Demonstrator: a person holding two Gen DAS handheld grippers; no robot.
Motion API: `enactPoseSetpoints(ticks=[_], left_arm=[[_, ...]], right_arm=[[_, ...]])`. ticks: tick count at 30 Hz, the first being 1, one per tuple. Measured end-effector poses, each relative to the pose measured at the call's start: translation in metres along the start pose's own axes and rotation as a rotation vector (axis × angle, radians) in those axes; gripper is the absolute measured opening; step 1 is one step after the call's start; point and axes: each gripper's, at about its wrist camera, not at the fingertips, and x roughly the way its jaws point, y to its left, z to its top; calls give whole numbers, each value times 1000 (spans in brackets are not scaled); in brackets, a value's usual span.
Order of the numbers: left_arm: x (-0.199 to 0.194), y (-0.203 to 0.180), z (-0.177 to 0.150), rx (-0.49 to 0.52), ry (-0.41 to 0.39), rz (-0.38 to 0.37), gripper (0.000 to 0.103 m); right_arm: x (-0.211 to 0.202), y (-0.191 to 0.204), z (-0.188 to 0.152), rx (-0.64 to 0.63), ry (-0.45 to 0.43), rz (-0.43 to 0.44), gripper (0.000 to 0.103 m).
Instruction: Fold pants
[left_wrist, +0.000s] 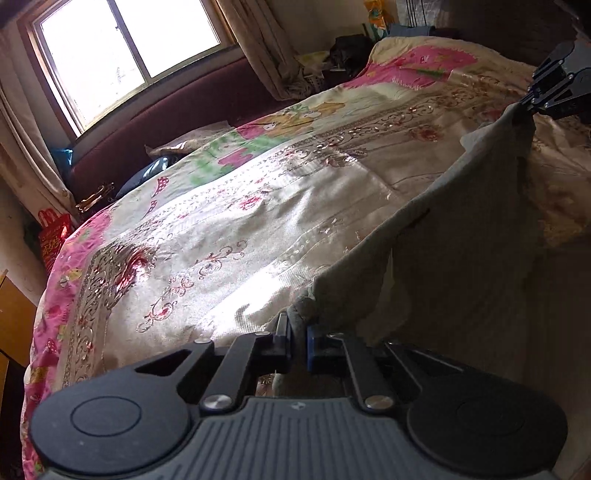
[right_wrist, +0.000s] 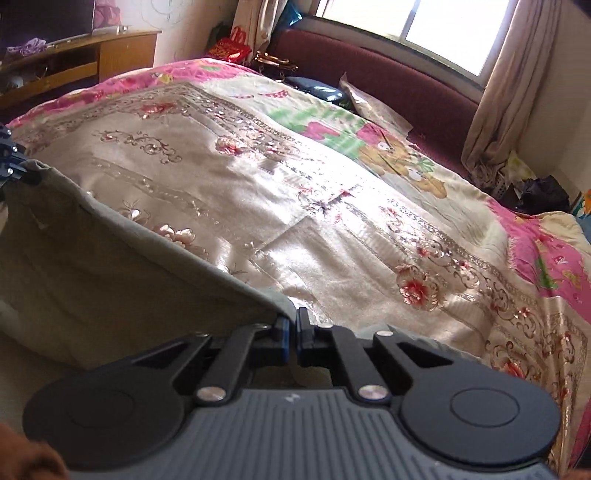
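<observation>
My left gripper (left_wrist: 297, 334) and right gripper (right_wrist: 291, 330) each clamped on corner of grey-green cotton pants (left_wrist: 454, 236), stretching edge taut above shiny floral bedspread (left_wrist: 229, 229), ready for fold.

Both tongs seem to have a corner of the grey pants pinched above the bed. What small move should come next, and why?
Probably carry the held edge forward over the floral satin bedspread and lay it flat. The left tongs and right tongs are each shut on the grey fabric pants, whose edge stretches between them while the rest hangs down, so nothing is spread out to fold.
</observation>
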Motion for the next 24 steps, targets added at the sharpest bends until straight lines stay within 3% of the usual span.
enactPoseSetpoints(ticks=[5, 10, 15, 18, 20, 24], left_arm=[[-82, -29, -21, -6, -89, -40, 24], [-128, -70, -66, -21, -63, -100, 24], [-118, -111, -116, -37, 37, -112, 24], [-115, -121, -135, -44, 80, -105, 25], [-118, -122, -141, -58, 92, -96, 27], [-126, -119, -151, -76, 95, -92, 32]], right_arm=[[-92, 11, -34, 49, -59, -6, 2], [-159, 45, -87, 86, -21, 16, 3], [-143, 96, -157, 113, 136, 102, 5], [-119, 122, -185, 51, 291, 123, 10], [-120, 126, -189, 46, 323, 119, 11], [-140, 119, -168, 56, 270, 154, 36]])
